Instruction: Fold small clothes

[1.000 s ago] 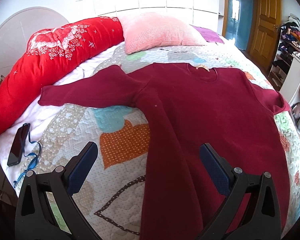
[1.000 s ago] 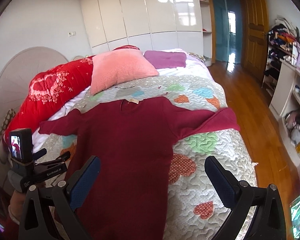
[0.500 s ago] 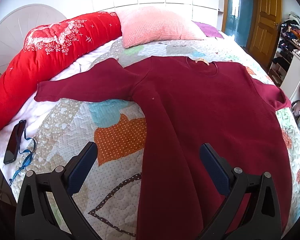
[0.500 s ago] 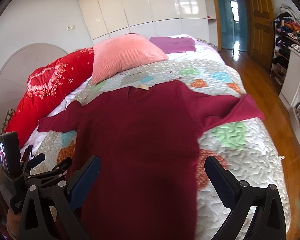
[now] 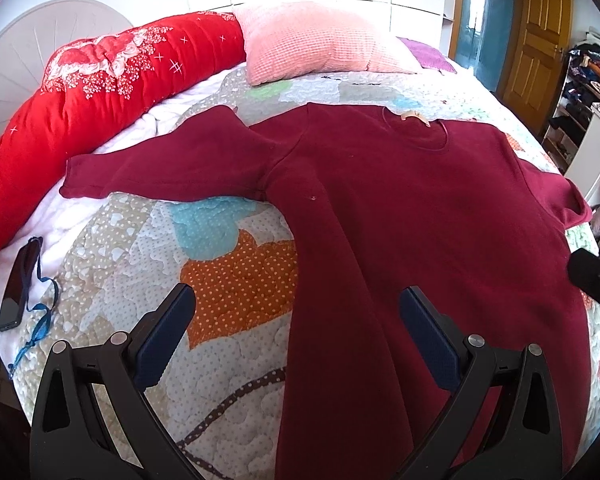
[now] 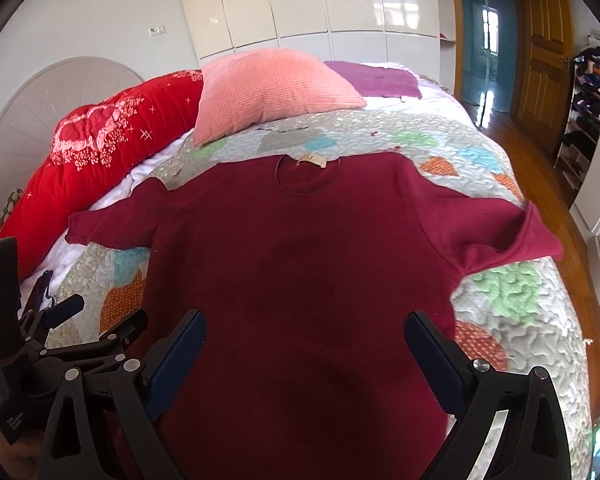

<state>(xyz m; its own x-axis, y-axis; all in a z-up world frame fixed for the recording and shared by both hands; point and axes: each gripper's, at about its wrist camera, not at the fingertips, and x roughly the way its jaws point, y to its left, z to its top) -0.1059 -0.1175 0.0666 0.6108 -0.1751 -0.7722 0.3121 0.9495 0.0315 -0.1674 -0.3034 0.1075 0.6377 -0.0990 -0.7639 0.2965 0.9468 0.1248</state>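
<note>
Sweater (image 5: pixel 400 208) lying flat mid-frame, sleeves spreading toward quilt (image 5: pixel 228 280) edges; left gripper (image 5: pixel 296 320) and right gripper (image 6: pixel 304 340) both hovering spread wide, gripping nothing.

The maroon sweater's (image 6: pixel 300 280) hem runs off the bottom of both frames behind the gripper bodies, its right cuff (image 5: pixel 576 208) folds out of sight at the right, and the shelf clutter (image 6: pixel 592 92) at far right is too small to tell.

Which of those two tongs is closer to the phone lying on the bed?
Left. The left tongs hover near the bed's left side, where the phone lies. The right tongs sit over the sweater's middle, farther off.
</note>
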